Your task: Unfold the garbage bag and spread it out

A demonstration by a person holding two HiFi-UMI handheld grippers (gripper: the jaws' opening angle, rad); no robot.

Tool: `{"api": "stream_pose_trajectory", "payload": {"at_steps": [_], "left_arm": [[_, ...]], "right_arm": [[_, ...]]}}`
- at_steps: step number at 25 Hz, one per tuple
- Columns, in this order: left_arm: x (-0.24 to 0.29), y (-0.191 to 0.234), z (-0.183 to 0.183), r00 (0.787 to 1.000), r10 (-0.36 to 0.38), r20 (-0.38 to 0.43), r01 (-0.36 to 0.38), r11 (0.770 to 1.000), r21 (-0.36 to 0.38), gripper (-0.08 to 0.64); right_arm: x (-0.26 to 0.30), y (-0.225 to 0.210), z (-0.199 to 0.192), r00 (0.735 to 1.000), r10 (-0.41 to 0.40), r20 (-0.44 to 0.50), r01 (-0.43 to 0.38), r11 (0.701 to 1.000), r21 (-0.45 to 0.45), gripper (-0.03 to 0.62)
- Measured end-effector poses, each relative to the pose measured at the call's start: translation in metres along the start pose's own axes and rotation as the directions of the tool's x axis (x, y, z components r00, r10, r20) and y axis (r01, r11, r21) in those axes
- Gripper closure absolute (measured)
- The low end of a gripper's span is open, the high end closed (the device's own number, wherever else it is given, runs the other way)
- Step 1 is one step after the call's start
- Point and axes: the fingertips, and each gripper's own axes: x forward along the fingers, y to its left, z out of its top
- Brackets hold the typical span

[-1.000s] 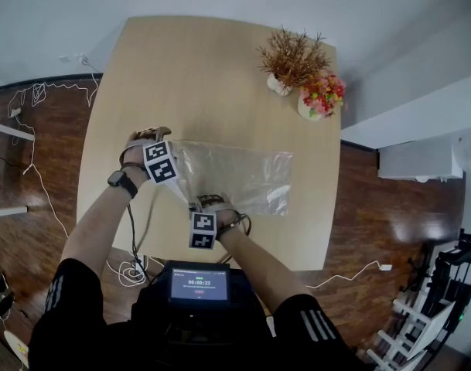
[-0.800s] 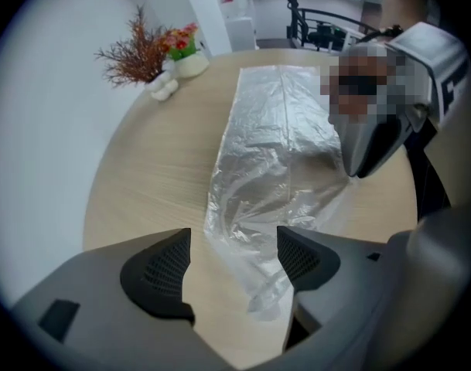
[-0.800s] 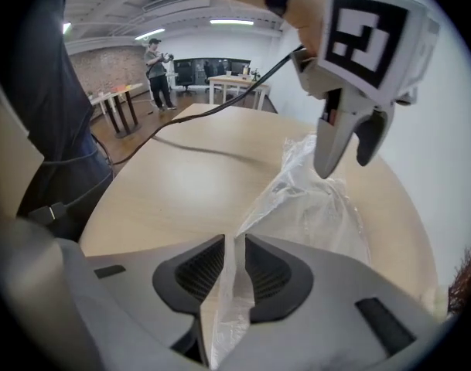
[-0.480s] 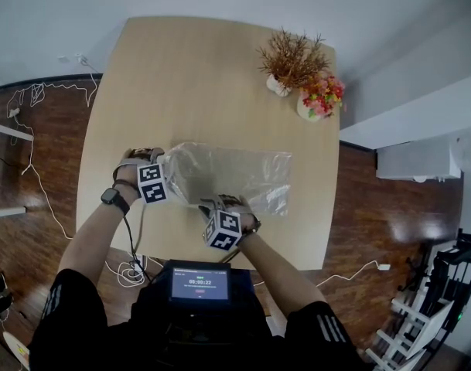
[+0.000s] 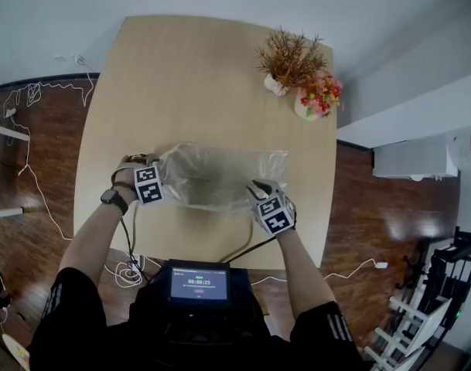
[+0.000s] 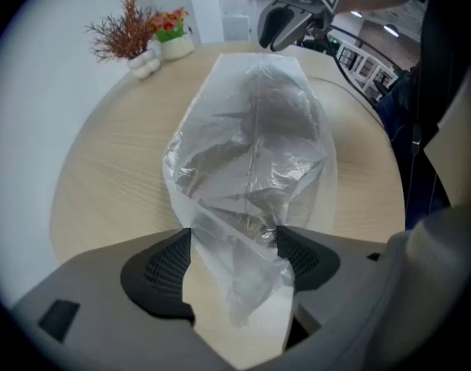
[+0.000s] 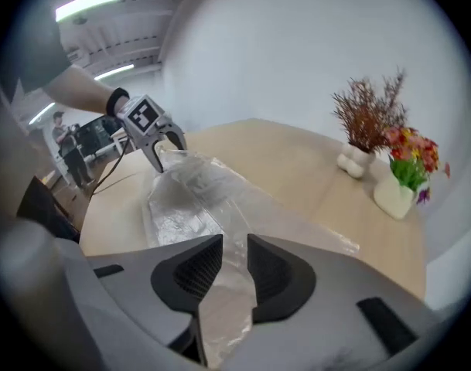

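A clear plastic garbage bag (image 5: pixel 220 178) lies lengthwise across the near part of the wooden table (image 5: pixel 196 76), partly puffed up. My left gripper (image 5: pixel 154 182) points straight down at its left end. In the left gripper view the jaws (image 6: pixel 233 238) stand wide apart, with the bag's end (image 6: pixel 243 207) lying loosely between them. My right gripper (image 5: pixel 256 188) is at the bag's near right corner. Its jaws (image 7: pixel 235 242) have just been opening and keep a narrow gap, with the film (image 7: pixel 196 199) running through it and not pinched. Each gripper shows in the other's view: left (image 7: pixel 162 149), right (image 6: pixel 285 25).
A white vase of dried brown branches (image 5: pixel 289 60) and a pot of red and yellow flowers (image 5: pixel 316 99) stand at the table's far right corner. A small screen (image 5: pixel 198 283) sits at my chest. Cables (image 5: pixel 34 95) trail over the wooden floor at the left.
My right gripper has swung from the bag's near middle to its near right corner and rolled over. My left gripper has shifted left and towards me. The bag's left end has followed it.
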Motion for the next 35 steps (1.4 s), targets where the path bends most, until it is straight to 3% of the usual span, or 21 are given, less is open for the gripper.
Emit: {"api": "stream_pose_trajectory", "payload": {"at_steps": [4,14,25,35], "left_arm": [[0.001,0.001,0.0,1.0,-0.008,-0.005,0.008,1.0,-0.004,0.204],[0.003,0.005,0.001,1.0,-0.011,-0.01,0.011,1.0,-0.015,0.204],[0.003,0.043,0.008,0.999,0.034,-0.026,-0.035,0.998,-0.045,0.204],[0.006,0.073,0.03,0.999,0.045,-0.016,-0.047,0.996,-0.073,0.204]], "right_arm": [[-0.001,-0.019,-0.027,0.999,-0.003,-0.034,0.006,0.996,0.086,0.417],[0.013,-0.029,-0.07,0.992,-0.012,-0.128,0.029,0.991,0.129,0.417],[0.018,-0.051,-0.062,0.993,-0.049,-0.111,0.065,0.988,0.142,0.411],[0.028,-0.078,-0.048,0.993,-0.027,-0.113,0.04,0.992,0.117,0.408]]}}
